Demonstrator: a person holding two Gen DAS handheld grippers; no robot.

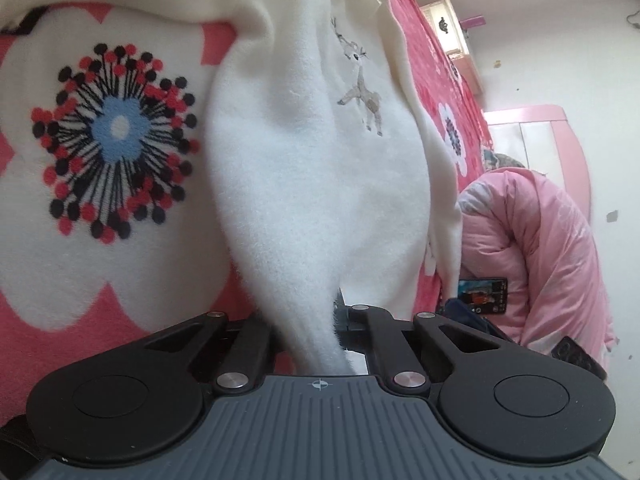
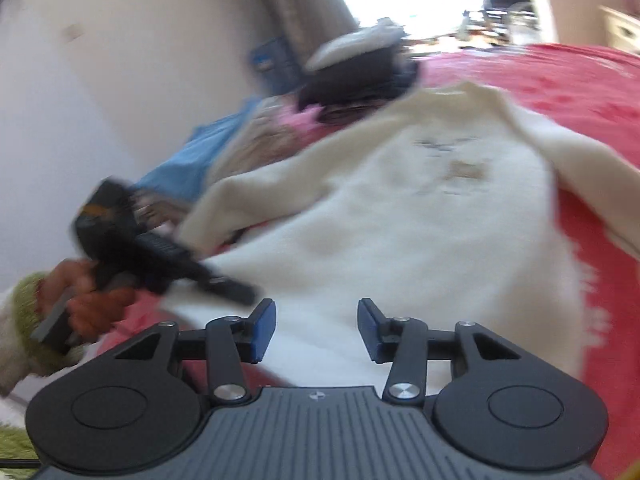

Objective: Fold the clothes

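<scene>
The white fleece garment point(image 1: 304, 184) lies across the bed's pink flowered blanket point(image 1: 72, 320), its little deer embroidery point(image 1: 362, 92) up at one o'clock in the left view. The left hand-held gripper point(image 1: 320, 344) is clamped on a bunched fold of it, the fleece rising out of the closed jaws toward twelve. That pinch looks thin, so a hard pull could slide the fluff right out. The right hand-held gripper point(image 2: 316, 328) hangs over the white cloth with jaws parted and nothing between the blue pads point(image 2: 266, 330). With only one corner held, the garment could twist or drag sideways instead of folding flat. Over at nine o'clock in the right view the other tool and the person's hand point(image 2: 92, 300) sit close to the hem; the frame is smeared there, so I can't judge the gap, but a collision seems possible. The clothes pile point(image 2: 248, 132) at eleven could snag a swinging sleeve.
</scene>
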